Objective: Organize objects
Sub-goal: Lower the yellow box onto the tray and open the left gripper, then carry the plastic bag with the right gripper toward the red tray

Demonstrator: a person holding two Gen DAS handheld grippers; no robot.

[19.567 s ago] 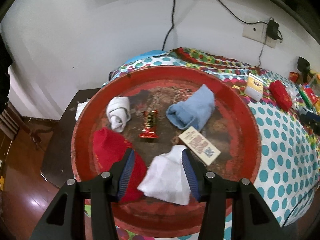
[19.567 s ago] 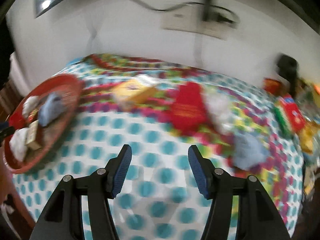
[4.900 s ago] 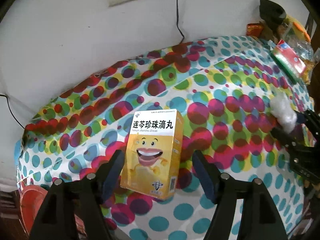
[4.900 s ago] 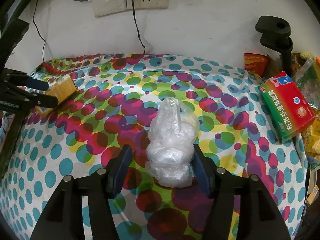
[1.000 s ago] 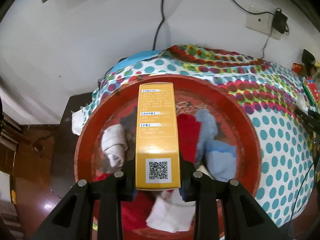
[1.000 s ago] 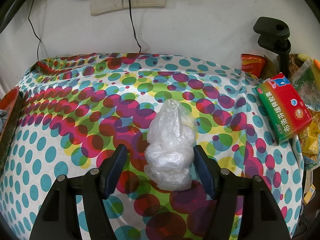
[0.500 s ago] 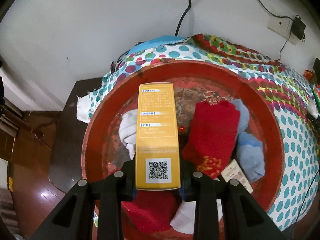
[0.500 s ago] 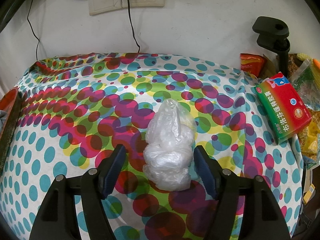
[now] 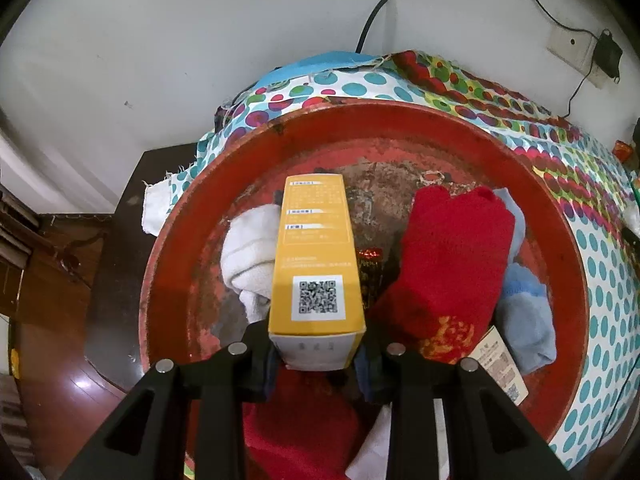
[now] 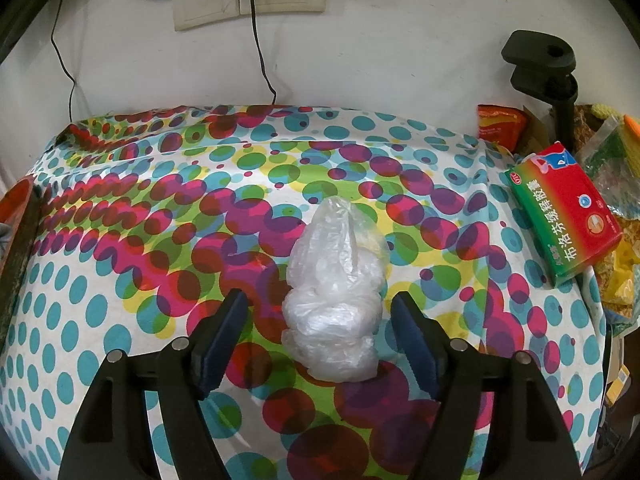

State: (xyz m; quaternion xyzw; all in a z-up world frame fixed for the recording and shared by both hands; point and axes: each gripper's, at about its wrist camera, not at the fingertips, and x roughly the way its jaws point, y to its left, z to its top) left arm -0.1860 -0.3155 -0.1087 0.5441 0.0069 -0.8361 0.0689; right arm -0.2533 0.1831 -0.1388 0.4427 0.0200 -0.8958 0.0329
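The left gripper (image 9: 316,364) clamps a glossy yellow carton (image 9: 316,256) over the round, worn red tray (image 9: 560,248) of knitted socks. The right gripper (image 10: 320,340) is opening around a crinkled plastic bag (image 10: 334,300), pads clear, on the dotted cloth (image 10: 120,280).

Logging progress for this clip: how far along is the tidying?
Done: red cloth, white roll and blue cloth lie in the red tray. In hand: left tongs grip the yellow box over it. Left: plastic bag on the table between the opening right tongs, untouched; green-red box.
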